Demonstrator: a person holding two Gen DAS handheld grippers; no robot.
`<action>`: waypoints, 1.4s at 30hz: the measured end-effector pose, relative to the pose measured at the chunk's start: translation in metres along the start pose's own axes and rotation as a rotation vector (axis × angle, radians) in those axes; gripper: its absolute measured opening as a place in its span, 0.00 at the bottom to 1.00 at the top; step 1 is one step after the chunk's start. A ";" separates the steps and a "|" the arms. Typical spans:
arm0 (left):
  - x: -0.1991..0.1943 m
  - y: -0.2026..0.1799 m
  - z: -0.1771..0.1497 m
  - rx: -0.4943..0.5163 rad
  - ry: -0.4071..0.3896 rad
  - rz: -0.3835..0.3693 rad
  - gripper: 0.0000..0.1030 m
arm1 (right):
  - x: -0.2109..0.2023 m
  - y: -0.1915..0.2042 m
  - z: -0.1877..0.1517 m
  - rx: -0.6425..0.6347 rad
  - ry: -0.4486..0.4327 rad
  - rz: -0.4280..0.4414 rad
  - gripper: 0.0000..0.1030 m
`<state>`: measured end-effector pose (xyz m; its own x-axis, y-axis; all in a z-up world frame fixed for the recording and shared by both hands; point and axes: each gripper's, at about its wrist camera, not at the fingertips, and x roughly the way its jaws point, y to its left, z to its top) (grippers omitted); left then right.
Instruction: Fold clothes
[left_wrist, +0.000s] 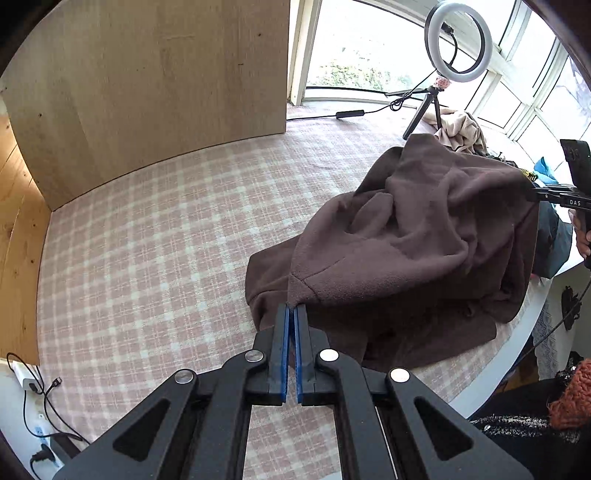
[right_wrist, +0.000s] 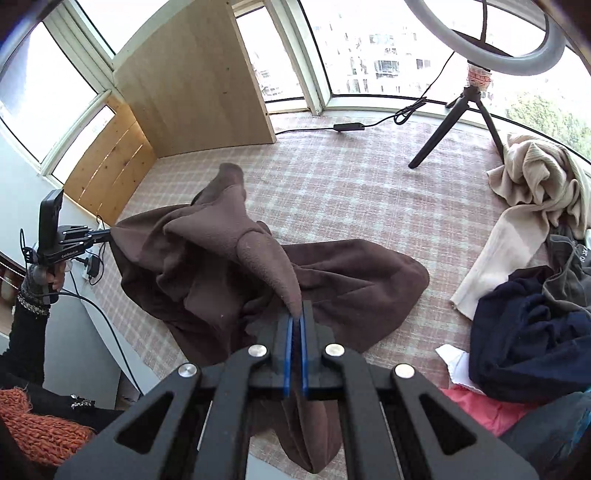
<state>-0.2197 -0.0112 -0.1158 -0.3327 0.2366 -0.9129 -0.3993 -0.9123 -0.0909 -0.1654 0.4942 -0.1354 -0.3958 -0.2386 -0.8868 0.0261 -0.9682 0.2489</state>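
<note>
While my left gripper (left_wrist: 294, 308) pinches a seam corner of the brown fleece garment (left_wrist: 406, 251), the fleece lifts off the checked cover (left_wrist: 147, 240) near its front edge, to spread it I'd guess. Right wrist view: right gripper (right_wrist: 296, 308) clenched on a soft tapered fleece fold; matte, lumpy.
</note>
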 end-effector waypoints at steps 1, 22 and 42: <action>0.011 0.007 -0.002 -0.003 0.030 0.025 0.06 | 0.014 -0.004 -0.005 -0.017 0.065 -0.089 0.05; 0.115 -0.113 0.082 0.351 0.129 -0.109 0.34 | 0.149 0.092 0.092 -0.333 0.083 -0.012 0.56; 0.083 -0.022 0.160 0.102 0.010 0.043 0.12 | 0.133 0.016 0.170 -0.057 -0.002 0.024 0.51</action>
<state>-0.3750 0.0820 -0.1257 -0.3435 0.1939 -0.9189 -0.4695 -0.8829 -0.0108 -0.3735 0.4601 -0.1833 -0.3960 -0.2613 -0.8803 0.0873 -0.9650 0.2472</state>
